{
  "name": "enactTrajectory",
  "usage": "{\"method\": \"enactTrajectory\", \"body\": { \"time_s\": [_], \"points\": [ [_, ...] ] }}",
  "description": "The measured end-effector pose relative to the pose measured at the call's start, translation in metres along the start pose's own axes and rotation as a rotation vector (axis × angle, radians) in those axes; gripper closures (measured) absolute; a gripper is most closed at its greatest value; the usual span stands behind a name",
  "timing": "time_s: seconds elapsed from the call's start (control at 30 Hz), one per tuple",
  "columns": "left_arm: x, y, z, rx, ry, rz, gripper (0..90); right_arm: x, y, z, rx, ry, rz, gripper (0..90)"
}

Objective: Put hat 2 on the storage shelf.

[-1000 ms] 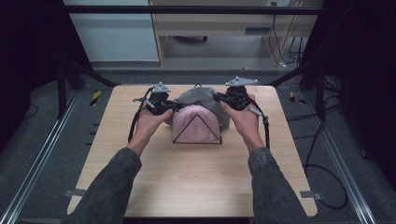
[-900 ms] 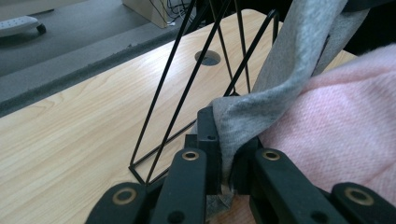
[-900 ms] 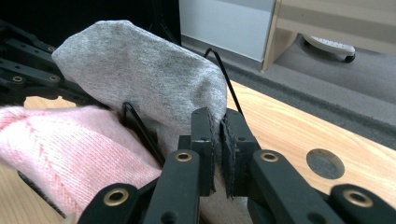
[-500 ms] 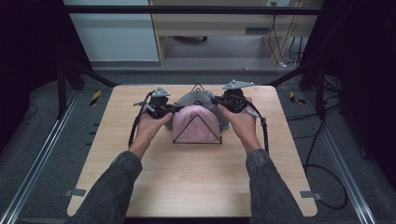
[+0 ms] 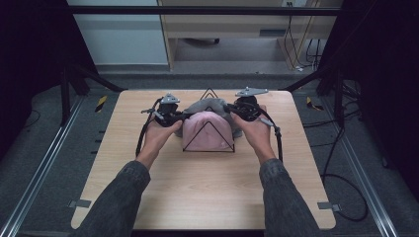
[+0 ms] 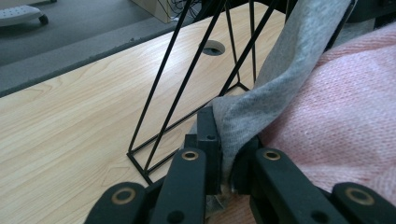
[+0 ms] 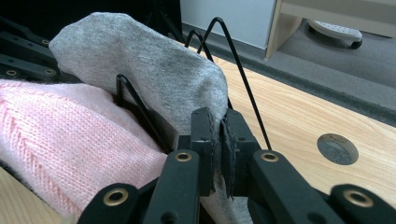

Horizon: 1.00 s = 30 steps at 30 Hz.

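Note:
A black wire rack point(image 5: 209, 123) of triangular loops stands mid-table, with a pink knitted cloth point(image 5: 207, 132) draped over its near part. A grey cloth point(image 5: 210, 104) hangs over the loops behind the pink one. My left gripper point(image 5: 182, 117) is shut on the grey cloth's left edge point(image 6: 243, 112), seen close between its jaws beside the pink knit point(image 6: 341, 116). My right gripper point(image 5: 231, 109) is shut on the grey cloth's right edge point(image 7: 159, 70), next to the pink cloth point(image 7: 60, 135) and the rack's wire loops point(image 7: 233, 46).
The wooden table point(image 5: 207, 197) has bare room in front of the rack and a round cable hole point(image 7: 337, 148) near its far edge. Cables trail from both grippers. Beyond the table are grey floor, a cabinet and black frame legs.
Both grippers have moved a little away from the person, carrying the grey cloth further back over the rack. The pink cloth has stayed put.

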<state>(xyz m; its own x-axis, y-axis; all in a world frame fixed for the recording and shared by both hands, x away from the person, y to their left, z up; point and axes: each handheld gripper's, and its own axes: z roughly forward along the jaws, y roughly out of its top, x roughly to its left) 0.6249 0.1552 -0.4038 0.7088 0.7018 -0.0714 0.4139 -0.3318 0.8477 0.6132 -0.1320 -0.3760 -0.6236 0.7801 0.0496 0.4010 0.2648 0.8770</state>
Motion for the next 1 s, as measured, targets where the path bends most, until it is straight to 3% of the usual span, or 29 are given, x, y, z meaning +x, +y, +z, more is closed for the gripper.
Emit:
{"method": "enactTrajectory", "body": {
  "time_s": [0.33,0.5,0.73,0.9,1.0],
  "points": [
    [0.004,-0.006,0.002,0.006,-0.001,-0.027,82.4,0.000,-0.002,0.000,-0.001,0.004,0.008,81.6],
    [0.004,-0.006,-0.010,-0.020,0.025,-0.014,73.4,0.001,-0.005,-0.007,-0.022,-0.003,0.018,69.7],
    [0.000,-0.001,-0.033,-0.030,0.055,0.042,64.9,0.005,-0.001,-0.027,-0.057,-0.006,0.021,59.1],
    [-0.009,0.003,-0.052,-0.011,0.085,0.097,46.5,0.011,0.004,-0.044,-0.077,-0.012,0.012,46.4],
    [-0.013,0.002,-0.063,0.006,0.059,0.084,31.2,0.016,0.004,-0.055,-0.079,-0.023,0.001,37.2]
  ]
}}
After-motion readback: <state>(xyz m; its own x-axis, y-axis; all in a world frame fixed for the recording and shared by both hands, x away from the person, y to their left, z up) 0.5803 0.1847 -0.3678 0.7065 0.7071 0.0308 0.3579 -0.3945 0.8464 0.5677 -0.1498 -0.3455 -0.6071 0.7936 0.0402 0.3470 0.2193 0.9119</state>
